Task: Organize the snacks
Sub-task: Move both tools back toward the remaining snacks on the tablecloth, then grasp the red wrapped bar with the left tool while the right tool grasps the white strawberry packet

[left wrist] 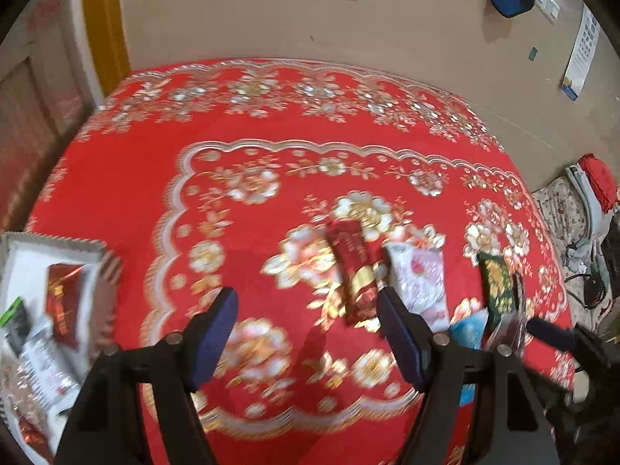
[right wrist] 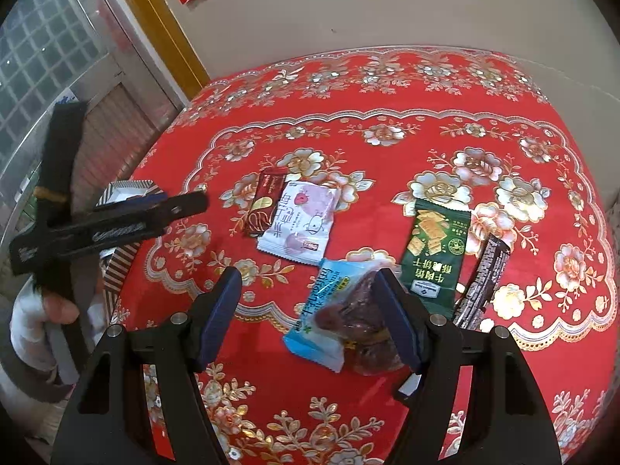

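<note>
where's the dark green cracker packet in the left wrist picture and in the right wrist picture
Left wrist view: the dark green cracker packet lies right of centre, blurred, to the right of the white and pink packet.
Right wrist view: it lies right of centre, upright in the picture, with the black packet at its right.
Shared landmark: the white and pink packet, left of it in both views.

Six snack packs flat on the red floral cloth: maroon chocolate wrapper (right wrist: pixel 264 202) tucked under white-pink pouch (right wrist: pixel 299 220); clear bag of brown dates (right wrist: pixel 358 325) overlapping light-blue sachet (right wrist: pixel 318 312). Dark-green cracker packet (right wrist: pixel 436 250) beside black-white bar (right wrist: pixel 482 283); white striped-rim tray (left wrist: pixel 101 267) at left already holds several packs.
</note>
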Demonstrator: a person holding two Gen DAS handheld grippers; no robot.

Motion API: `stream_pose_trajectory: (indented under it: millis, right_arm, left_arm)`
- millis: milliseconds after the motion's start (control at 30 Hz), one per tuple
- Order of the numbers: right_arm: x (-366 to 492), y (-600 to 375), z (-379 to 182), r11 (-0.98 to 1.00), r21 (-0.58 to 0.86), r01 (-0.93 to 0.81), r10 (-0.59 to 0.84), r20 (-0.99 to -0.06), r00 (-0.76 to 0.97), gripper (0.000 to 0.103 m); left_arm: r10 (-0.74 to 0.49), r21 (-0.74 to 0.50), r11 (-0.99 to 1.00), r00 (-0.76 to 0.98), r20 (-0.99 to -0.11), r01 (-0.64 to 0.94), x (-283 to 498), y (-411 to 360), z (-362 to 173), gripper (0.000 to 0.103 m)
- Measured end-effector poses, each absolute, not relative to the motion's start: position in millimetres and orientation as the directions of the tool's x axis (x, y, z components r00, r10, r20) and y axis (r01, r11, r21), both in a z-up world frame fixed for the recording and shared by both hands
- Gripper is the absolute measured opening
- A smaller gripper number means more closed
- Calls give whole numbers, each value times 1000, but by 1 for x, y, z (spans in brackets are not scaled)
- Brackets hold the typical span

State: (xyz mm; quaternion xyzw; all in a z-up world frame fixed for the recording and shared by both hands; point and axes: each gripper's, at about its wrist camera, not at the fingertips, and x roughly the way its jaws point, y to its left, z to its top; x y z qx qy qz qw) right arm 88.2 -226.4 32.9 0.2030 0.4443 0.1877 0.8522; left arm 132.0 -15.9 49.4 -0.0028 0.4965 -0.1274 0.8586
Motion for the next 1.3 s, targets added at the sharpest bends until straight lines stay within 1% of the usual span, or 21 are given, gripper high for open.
stream_pose_trajectory:
  millis: [133,367,433,500,667,900,1000,1100,1167,1233,1267,1300]
  right_arm:
    - [89,-230,32,842,520,-146,509,-674,535,71]
    - [94,-232,35,836,524,-161,519,-663,539,71]
    - [97,-232,35,835,525,-163,520,-659,542,71]
    - [101,-231,36,834,526,-166,522,-657,544,71]
    - [109,-226,36,828,530,-180,533,-649,543,71]
    - [126,-207,33,846,496,-196,518,-677,523,71]
    - [133,-200,30,868,458,-193,487,-708,512,71]
    - [134,-201,28,867,464,-180,486,-711,508,71]
    - [135,-202,27,869,463,-176,484,-715,505,71]
    - [137,-201,27,867,466,-178,487,-715,501,71]
    - [138,-200,27,867,464,-179,487,-718,497,71]
    - [140,-198,26,868,462,-181,487,-721,493,71]
  left_arm:
    - [-230,-144,964,440,-868,222,151,-34,36,76]
    - [-201,-122,967,374,-905,224,171,-57,12,76]
    - [-199,-120,968,383,-902,221,172,-56,12,76]
    - [-158,-81,974,382,-911,210,175,-52,11,76]
    - [-153,-69,972,385,-910,223,174,-39,11,76]
    - [-188,-107,968,376,-907,227,173,-45,12,76]
    - [-162,-88,976,391,-906,201,173,-48,11,76]
    - [-144,-66,977,394,-908,204,173,-49,10,75]
    - [-110,-20,975,409,-906,219,172,-50,10,67]
    - [-92,7,974,423,-902,228,169,-48,11,47]
    - [-90,10,974,425,-900,228,168,-45,11,41]
    - [-92,8,974,426,-900,228,168,-40,12,31]
